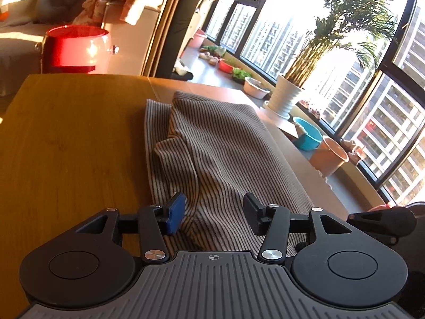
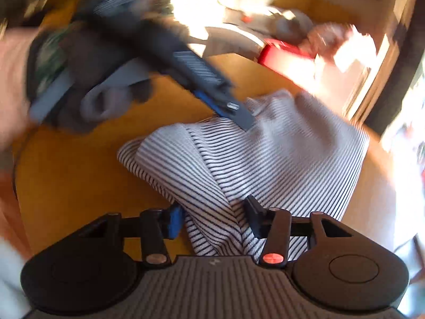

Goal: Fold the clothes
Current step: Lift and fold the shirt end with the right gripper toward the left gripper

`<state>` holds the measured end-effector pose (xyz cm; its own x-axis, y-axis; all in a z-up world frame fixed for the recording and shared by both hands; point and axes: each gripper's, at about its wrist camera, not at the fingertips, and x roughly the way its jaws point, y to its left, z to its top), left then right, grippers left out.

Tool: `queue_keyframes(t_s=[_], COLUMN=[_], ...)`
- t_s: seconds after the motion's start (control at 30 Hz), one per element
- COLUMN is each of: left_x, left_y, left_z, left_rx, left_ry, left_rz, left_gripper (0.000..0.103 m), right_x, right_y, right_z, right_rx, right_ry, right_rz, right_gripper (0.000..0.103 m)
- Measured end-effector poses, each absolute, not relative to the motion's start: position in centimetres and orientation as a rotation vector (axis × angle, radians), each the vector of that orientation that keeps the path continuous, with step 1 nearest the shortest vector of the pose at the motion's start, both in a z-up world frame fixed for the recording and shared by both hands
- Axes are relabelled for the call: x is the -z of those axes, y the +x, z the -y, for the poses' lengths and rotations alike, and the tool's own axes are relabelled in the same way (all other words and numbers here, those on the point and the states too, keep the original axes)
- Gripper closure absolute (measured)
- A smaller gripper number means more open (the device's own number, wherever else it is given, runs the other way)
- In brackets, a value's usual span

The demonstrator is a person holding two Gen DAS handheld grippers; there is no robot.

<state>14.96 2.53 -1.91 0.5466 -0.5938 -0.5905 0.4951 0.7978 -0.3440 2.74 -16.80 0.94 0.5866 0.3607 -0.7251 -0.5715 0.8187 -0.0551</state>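
Note:
A striped garment [image 1: 212,154] lies partly folded on the wooden table [image 1: 69,143], with one layer turned over another. My left gripper [image 1: 213,216] is open, its fingers standing either side of a raised fold at the garment's near end. In the right wrist view the same striped garment [image 2: 279,159] lies bunched on the table [image 2: 74,175]. My right gripper [image 2: 215,219] is open with a ridge of cloth between its fingers. The left gripper [image 2: 233,111] shows there too, blurred, over the garment's far edge.
A red pot [image 1: 77,50] stands beyond the table's far left corner, before a sofa with heaped clothes [image 1: 119,0]. A potted palm [image 1: 287,95], basins and pots line the window ledge at right. The table's right edge runs beside the garment.

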Motion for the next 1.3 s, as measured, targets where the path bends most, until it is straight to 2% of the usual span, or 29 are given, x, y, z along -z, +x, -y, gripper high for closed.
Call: queue_keyframes(t_s=[0.17, 0.33, 0.57, 0.73, 0.83, 0.87, 0.9, 0.97, 1.1, 1.3], left_x=[-0.5, -1.9, -0.6, 2.3, 3.4, 3.7, 4.0, 4.1, 3.9, 3.0], left_y=[12.9, 10.2, 5.1, 5.3, 6.2, 6.4, 6.6, 6.7, 7.8, 10.3], left_z=[-5.7, -6.8, -2.7, 0.9, 1.6, 1.7, 1.8, 1.7, 1.1, 0.1], left_rx=[0.64, 0.751, 0.975, 0.916, 0.916, 0.926, 0.937, 0.948, 0.956, 0.959], left_ry=[-0.077, 0.031, 0.347, 0.487, 0.502, 0.5, 0.495, 0.474, 0.37, 0.128], left_rz=[-0.646, -0.573, -0.513, -0.478, -0.429, -0.427, -0.428, -0.443, -0.512, -0.644], left_gripper=[0.031, 0.021, 0.008, 0.009, 0.017, 0.026, 0.028, 0.036, 0.04, 0.043], right_x=[-1.6, -1.5, 0.0, 0.4, -0.6, -1.0, -1.5, -2.3, -3.3, -0.3], right_y=[5.4, 5.5, 7.2, 7.6, 6.6, 6.2, 5.7, 4.8, 1.3, -0.9], right_z=[19.2, 20.4, 22.3, 22.7, 22.0, 21.6, 21.3, 20.6, 18.2, 14.2], right_rx=[-0.526, -0.496, -0.498, -0.514, -0.515, -0.513, -0.51, -0.505, -0.515, -0.445], right_ry=[0.004, 0.156, 0.346, 0.356, 0.222, 0.166, 0.11, -0.002, -0.344, -0.712], right_rz=[-0.884, -0.921, -0.96, -0.953, -0.905, -0.884, -0.863, -0.819, -0.663, -0.491], right_gripper=[0.06, 0.061, 0.063, 0.063, 0.063, 0.063, 0.063, 0.06, 0.041, 0.041])
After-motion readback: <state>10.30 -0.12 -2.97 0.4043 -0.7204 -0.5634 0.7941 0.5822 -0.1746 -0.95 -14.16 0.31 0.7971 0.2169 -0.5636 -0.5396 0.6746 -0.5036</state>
